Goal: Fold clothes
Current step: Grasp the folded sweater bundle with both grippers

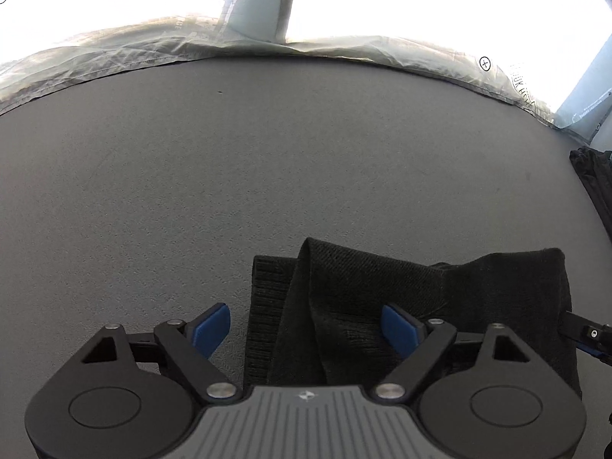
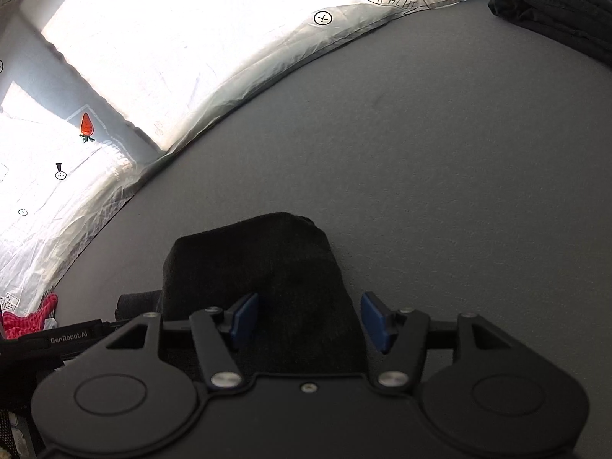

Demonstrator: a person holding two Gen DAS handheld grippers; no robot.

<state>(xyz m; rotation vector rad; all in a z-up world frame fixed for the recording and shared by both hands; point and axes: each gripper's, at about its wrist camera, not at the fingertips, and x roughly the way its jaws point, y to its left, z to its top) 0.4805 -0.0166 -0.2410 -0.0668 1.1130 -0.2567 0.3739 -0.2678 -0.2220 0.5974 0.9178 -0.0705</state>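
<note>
Both claws are over the black knitted garment [image 1: 382,306], folded into a compact bundle on the grey felt-like bench [image 1: 229,172]. It sits at the near edge of the bench in both wrist views, directly under the tools.

Left claw [image 1: 306,331]: jaws spread apart, nothing pinched. One blue pad [image 1: 210,329] hangs over bare bench just off the bundle's ribbed edge, the other [image 1: 399,329] over the cloth. I read that as straddling the left edge, not gripping it.

Right claw [image 2: 308,321]: jaws also apart, no grip. Left pad [image 2: 244,319] is over the cloth, right pad [image 2: 376,319] just beyond the bundle's right side, over bench. I can't tell whether either pad touches the fabric.

My read: with both claws apart and the cloth lying flat on its own, the fold on this piece looks done or nearly so. The top layer still shows a raised ridge in the left view, so it may want a press or a tidy.

Other stuff: a second dark crumpled garment [image 2: 554,11] sits at the far right of the bench, well apart, probably the next piece. A red-and-white cloth [image 2: 30,317] shows at the left edge. A crinkled white printed plastic sheet [image 2: 191,76] runs along the far bench edge, backlit and washed out.
</note>
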